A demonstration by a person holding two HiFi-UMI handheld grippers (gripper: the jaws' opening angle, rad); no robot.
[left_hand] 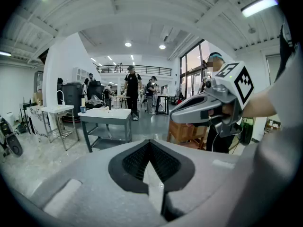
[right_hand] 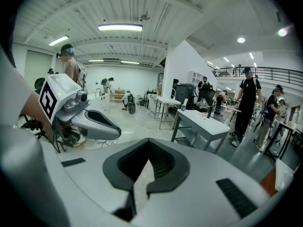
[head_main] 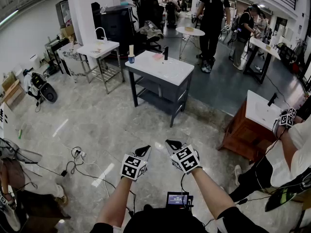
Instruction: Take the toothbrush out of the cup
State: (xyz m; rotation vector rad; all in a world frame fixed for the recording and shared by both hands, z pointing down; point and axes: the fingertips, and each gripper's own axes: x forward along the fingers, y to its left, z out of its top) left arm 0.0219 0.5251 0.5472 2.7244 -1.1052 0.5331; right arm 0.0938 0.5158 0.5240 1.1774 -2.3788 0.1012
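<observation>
A small blue cup (head_main: 131, 59) with a pale toothbrush (head_main: 131, 49) standing upright in it sits on the left end of a grey table (head_main: 167, 73), far ahead of me. Both grippers hang low over the floor, well short of that table. My left gripper (head_main: 145, 152) is shut and holds nothing. Beside it, my right gripper (head_main: 171, 144) is also shut and empty. In the left gripper view the jaws (left_hand: 150, 143) meet and the cup (left_hand: 83, 109) is tiny in the distance. The right gripper view shows closed jaws (right_hand: 149, 142) and the cup (right_hand: 183, 107) on the table's near corner.
A black faucet (head_main: 165, 52) stands on the grey table. A metal-framed sink stand (head_main: 98, 50) is to its left, a wooden sink cabinet (head_main: 252, 118) to the right. Cables (head_main: 77, 163) lie on the floor. Another person (head_main: 291, 149) stands at the right; several more are behind.
</observation>
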